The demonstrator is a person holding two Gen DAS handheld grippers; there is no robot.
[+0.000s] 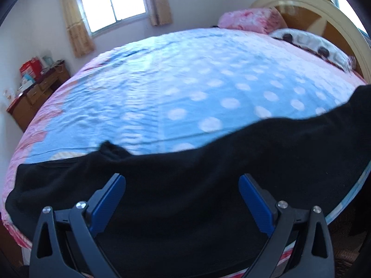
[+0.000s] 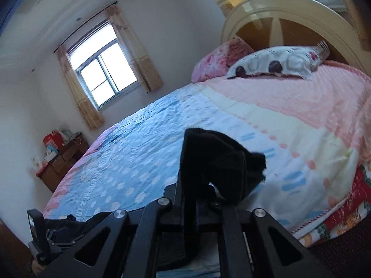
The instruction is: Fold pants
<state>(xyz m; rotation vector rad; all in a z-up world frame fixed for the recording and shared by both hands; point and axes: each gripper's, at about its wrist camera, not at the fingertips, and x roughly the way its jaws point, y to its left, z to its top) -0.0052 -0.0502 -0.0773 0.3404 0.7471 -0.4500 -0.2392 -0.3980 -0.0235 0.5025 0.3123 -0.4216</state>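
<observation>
Black pants (image 1: 185,185) lie across the near edge of the bed in the left wrist view, their right part lifted toward the right edge of the frame. My left gripper (image 1: 182,185) is open over the pants, its blue pads (image 1: 109,199) spread wide and holding nothing. My right gripper (image 2: 208,162) is shut on a bunched end of the black pants (image 2: 222,162), held above the bed. The cloth drapes over the fingers and hides the fingertips. The left gripper also shows in the right wrist view (image 2: 39,236) at the lower left.
The bed has a blue dotted sheet (image 1: 185,88) with pink borders. A pink pillow (image 1: 250,19) and a white patterned pillow (image 1: 313,46) lie by the curved headboard (image 2: 289,11). A wooden dresser (image 1: 34,95) with boxes stands by the far wall under a window (image 1: 111,0).
</observation>
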